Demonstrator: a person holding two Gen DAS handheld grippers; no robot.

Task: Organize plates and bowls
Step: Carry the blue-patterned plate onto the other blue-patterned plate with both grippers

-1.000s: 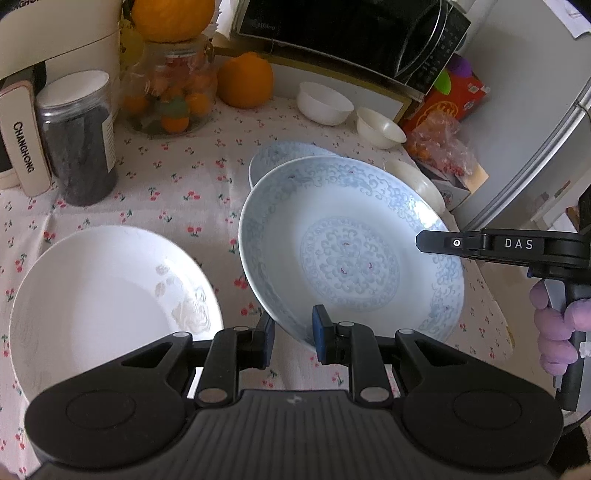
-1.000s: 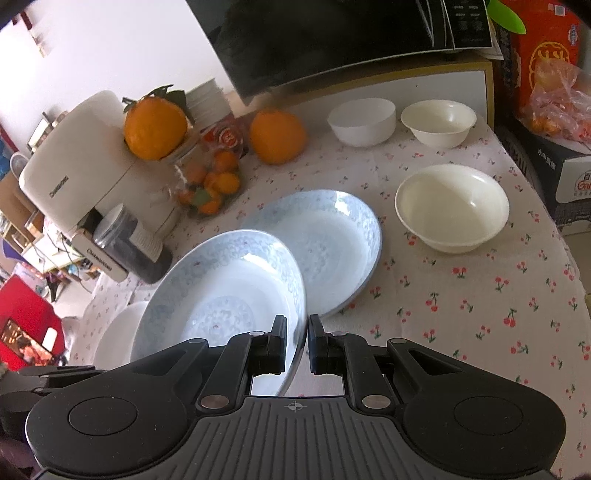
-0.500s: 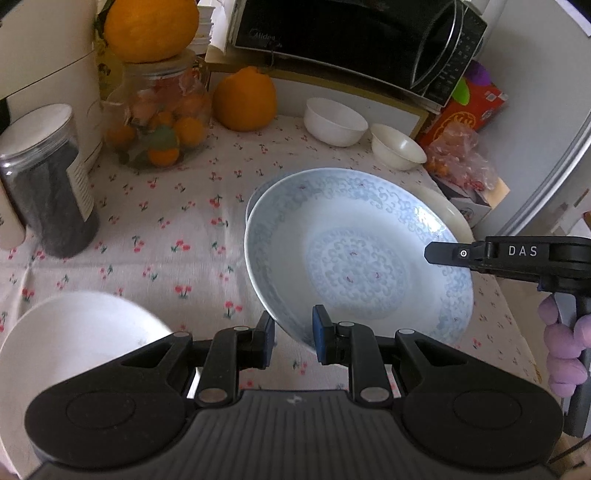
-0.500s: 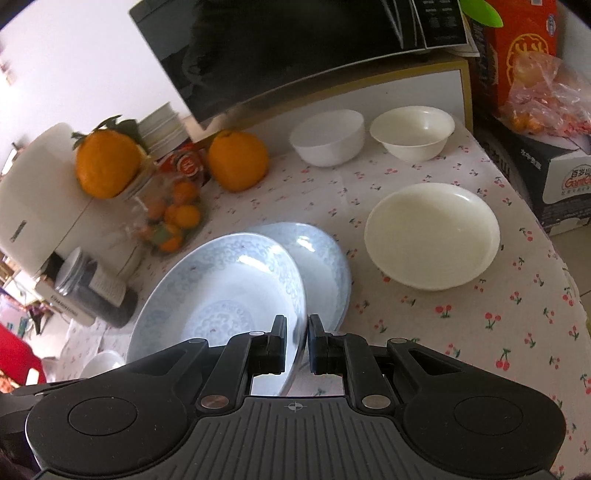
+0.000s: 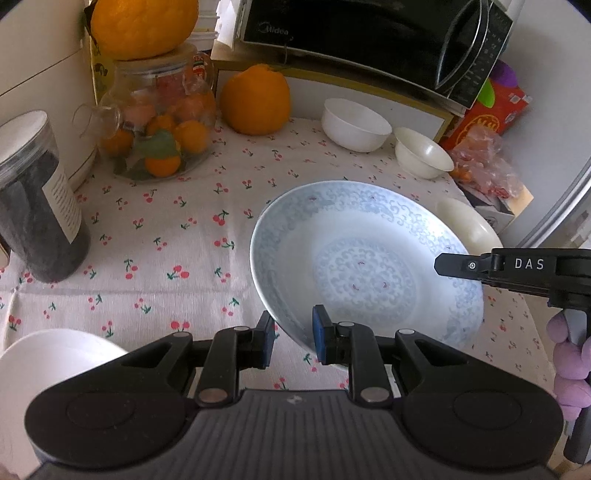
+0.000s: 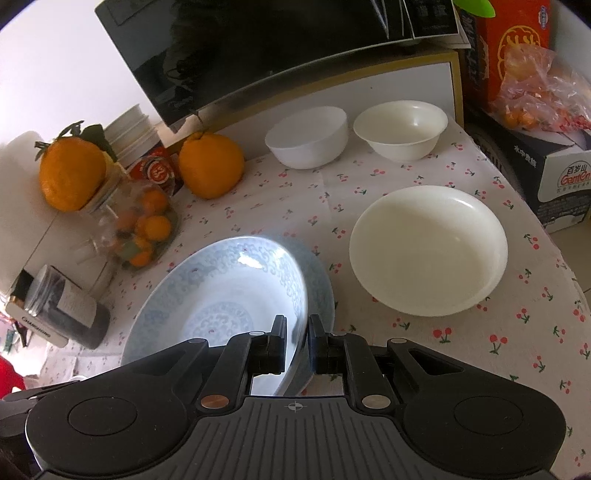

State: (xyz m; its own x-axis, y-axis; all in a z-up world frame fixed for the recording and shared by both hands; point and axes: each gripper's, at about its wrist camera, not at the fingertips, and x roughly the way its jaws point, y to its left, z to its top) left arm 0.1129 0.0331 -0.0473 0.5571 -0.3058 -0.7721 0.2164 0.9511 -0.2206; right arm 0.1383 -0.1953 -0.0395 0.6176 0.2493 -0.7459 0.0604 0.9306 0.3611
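Both grippers hold one blue-patterned plate (image 5: 369,266) tilted just above the cherry-print tablecloth. My left gripper (image 5: 293,336) is shut on its near rim. My right gripper (image 6: 295,339) is shut on its right rim and shows from the side in the left wrist view (image 5: 443,264), with a purple-gloved hand under it. A second blue plate (image 6: 319,291) lies on the cloth beneath, with only its right edge showing. A cream plate (image 6: 428,251) lies to the right. A white bowl (image 6: 306,136) and a cream bowl (image 6: 400,125) stand at the back. A plain white plate (image 5: 48,369) is at the near left.
A glass jar of small oranges (image 5: 159,122) with a large orange on top, a loose orange (image 5: 255,99) and a dark-filled jar (image 5: 37,199) line the left and back. A microwave (image 5: 369,33) sits behind. Boxes and a bag (image 6: 535,92) crowd the right table edge.
Both grippers have carried the blue plate back and to the right, over the second blue plate, which is now almost covered. The white plate has slipped toward the lower left corner.
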